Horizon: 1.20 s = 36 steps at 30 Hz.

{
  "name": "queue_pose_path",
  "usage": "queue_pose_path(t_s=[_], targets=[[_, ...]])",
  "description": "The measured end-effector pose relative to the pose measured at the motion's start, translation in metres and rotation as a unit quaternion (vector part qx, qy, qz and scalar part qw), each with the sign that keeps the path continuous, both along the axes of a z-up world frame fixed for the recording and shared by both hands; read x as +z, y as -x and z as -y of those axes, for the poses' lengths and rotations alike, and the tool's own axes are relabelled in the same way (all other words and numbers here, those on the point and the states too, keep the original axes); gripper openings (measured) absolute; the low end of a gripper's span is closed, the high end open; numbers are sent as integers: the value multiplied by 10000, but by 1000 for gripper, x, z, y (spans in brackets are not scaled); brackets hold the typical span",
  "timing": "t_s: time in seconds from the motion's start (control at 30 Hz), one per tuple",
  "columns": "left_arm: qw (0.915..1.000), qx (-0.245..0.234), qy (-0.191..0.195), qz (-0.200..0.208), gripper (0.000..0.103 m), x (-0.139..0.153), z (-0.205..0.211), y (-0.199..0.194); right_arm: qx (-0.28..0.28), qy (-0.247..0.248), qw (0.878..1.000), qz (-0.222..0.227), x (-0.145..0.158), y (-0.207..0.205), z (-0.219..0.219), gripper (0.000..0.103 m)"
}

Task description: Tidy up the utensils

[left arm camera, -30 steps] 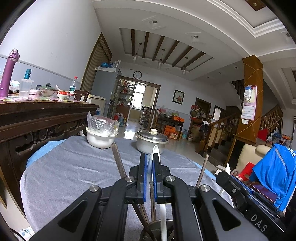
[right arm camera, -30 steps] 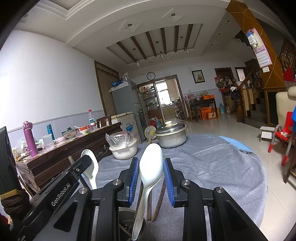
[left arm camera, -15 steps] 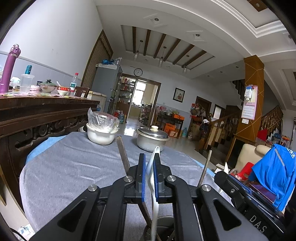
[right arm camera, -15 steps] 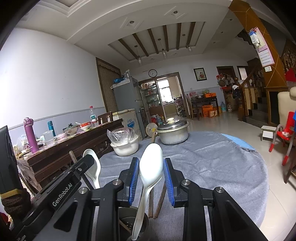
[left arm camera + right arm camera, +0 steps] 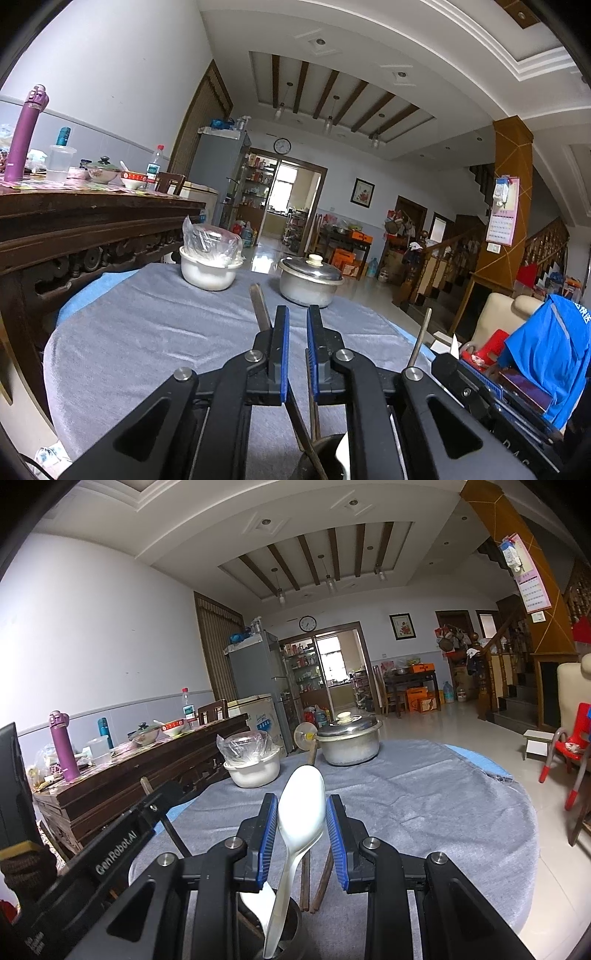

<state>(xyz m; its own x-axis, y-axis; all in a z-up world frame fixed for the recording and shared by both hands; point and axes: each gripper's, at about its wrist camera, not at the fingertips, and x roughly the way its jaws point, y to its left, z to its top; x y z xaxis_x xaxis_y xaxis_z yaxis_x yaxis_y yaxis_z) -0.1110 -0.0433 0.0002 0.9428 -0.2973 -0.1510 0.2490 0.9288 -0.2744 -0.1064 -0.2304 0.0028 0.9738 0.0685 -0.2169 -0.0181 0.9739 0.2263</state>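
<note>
My left gripper (image 5: 295, 325) is open and empty, its blue pads a narrow gap apart above a dark utensil holder (image 5: 325, 458) at the bottom edge. A white spoon (image 5: 341, 452) lies low in that holder beside brown chopsticks (image 5: 260, 302). My right gripper (image 5: 301, 823) is shut on a second white spoon (image 5: 301, 812), bowl upward, its handle reaching down into the holder (image 5: 291, 926). The first spoon (image 5: 255, 901) rests inside there. Two brown chopsticks (image 5: 321, 878) lean behind the right pads.
The grey cloth-covered round table (image 5: 140, 332) carries a white bowl with a plastic bag (image 5: 208, 264) and a lidded metal pot (image 5: 308, 282) at its far side. A dark wooden sideboard (image 5: 74, 229) with bottles stands at the left. The left gripper body (image 5: 110, 842) crosses the right view.
My left gripper has opened and let go of its white spoon, which dropped down into the holder. The right gripper still holds its spoon, slightly lower.
</note>
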Motion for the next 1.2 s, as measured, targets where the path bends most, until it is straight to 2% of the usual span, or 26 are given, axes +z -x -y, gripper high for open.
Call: queue_pose_path(t_s=[0.13, 0.23, 0.57, 0.9, 1.0, 1.03, 1.2], targets=[[10000, 57, -3, 71, 9, 4, -2, 4, 19, 14, 10000, 2, -1, 0, -2, 29], [9999, 79, -42, 127, 16, 7, -1, 8, 35, 5, 10000, 4, 0, 1, -3, 30], [9995, 225, -57, 232, 22, 15, -5, 15, 40, -152, 9999, 41, 4, 5, 1, 30], [9993, 248, 5, 290, 28, 21, -8, 21, 154, -27, 9999, 40, 4, 8, -6, 30], [9992, 213, -13, 343, 32, 23, -7, 24, 175, -58, 9998, 2, 4, 8, -5, 38], [9991, 215, -17, 359, 34, 23, -6, 25, 167, -66, 9998, 7, 5, 8, -4, 44], [9987, 239, 56, 445, 36, 31, -12, 28, -50, -182, 9998, 111, 8, 12, 7, 45]])
